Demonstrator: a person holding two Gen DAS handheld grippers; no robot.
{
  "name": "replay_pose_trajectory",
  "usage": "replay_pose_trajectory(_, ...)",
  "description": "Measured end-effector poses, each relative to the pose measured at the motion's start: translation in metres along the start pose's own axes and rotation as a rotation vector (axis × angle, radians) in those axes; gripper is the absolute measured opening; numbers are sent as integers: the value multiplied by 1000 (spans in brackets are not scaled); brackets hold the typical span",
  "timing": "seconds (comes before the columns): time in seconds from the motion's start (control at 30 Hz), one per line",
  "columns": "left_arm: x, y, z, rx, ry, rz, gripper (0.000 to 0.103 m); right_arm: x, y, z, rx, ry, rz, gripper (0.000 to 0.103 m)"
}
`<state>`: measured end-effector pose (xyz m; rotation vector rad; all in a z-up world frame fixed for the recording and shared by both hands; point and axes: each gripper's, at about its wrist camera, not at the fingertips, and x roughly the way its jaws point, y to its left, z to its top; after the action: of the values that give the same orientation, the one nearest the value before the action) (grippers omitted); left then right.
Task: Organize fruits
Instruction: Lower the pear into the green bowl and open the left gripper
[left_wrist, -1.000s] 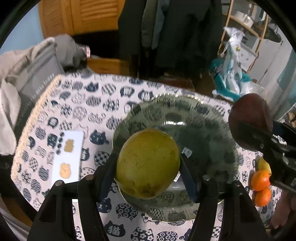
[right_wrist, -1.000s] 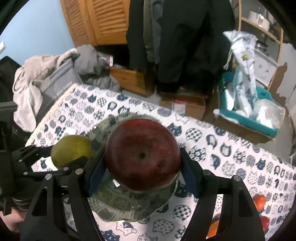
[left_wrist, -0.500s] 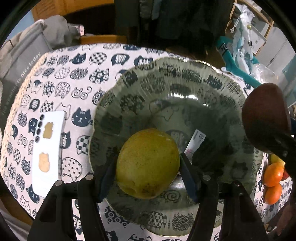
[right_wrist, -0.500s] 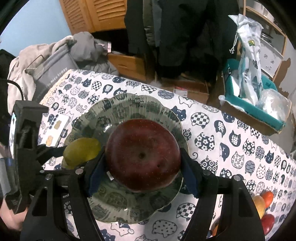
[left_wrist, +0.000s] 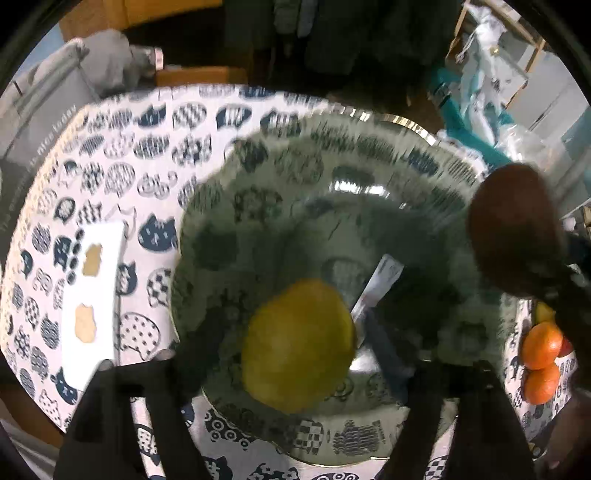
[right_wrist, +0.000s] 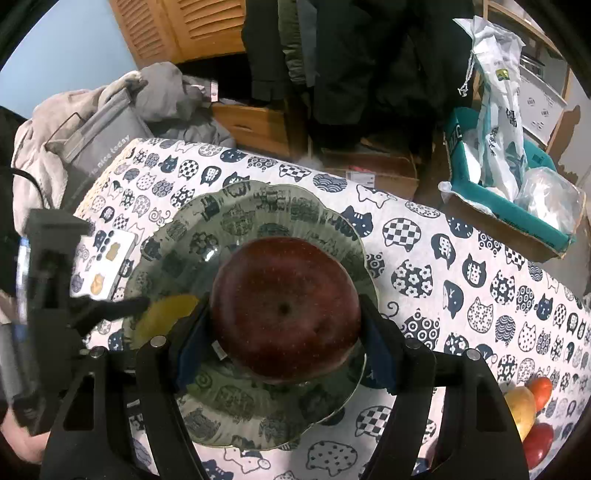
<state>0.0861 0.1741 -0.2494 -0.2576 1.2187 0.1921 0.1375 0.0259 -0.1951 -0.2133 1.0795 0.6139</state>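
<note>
A yellow-green fruit (left_wrist: 299, 343) lies in the clear patterned glass plate (left_wrist: 369, 118). My left gripper (left_wrist: 295, 328) straddles it, its jaws opening, and a gap shows on each side between fruit and pads. From the right wrist view the same fruit (right_wrist: 166, 317) sits at the plate's left side, with the left gripper's fingers (right_wrist: 122, 306) beside it. My right gripper (right_wrist: 284, 314) is shut on a large dark red apple (right_wrist: 284, 310), held just over the middle of the plate (right_wrist: 288, 199). That apple (left_wrist: 513, 229) also shows at the right of the left wrist view.
A white sticker card (left_wrist: 92, 295) lies left of the plate on the cat-print tablecloth. Oranges (left_wrist: 541, 345) and other fruits (right_wrist: 521, 406) sit near the table's right corner. A grey bag (right_wrist: 99, 144) leans at the far left edge; a teal box (right_wrist: 509, 206) stands on the floor beyond.
Both grippers have come down closer to the plate. The left jaws have spread off the yellow-green fruit, which now rests in the plate. The right still grips the apple.
</note>
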Motion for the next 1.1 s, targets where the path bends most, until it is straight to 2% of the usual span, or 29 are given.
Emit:
replay_pose_trajectory(0.07, -12, 0, 1, 7, -31, 1, 85, 2, 0, 1, 6, 6, 4, 74)
replay_pose_trajectory(0.2, -26, 10, -2, -14, -41, 1, 85, 6, 2, 3, 5, 21, 9, 74)
replay_pose_trajectory(0.43, -49, 42, -9, -81, -86, 63, 85, 24, 14, -1, -23, 85, 10, 74)
replay_pose_trajectory(0.67, -54, 59, -16, -116, -86, 75, 85, 46, 28, -13, -71, 157, -14, 74)
replay_pose_trajectory(1.1, -59, 62, -18, -119, -87, 76, 85, 67, 42, -25, -124, 250, -24, 75)
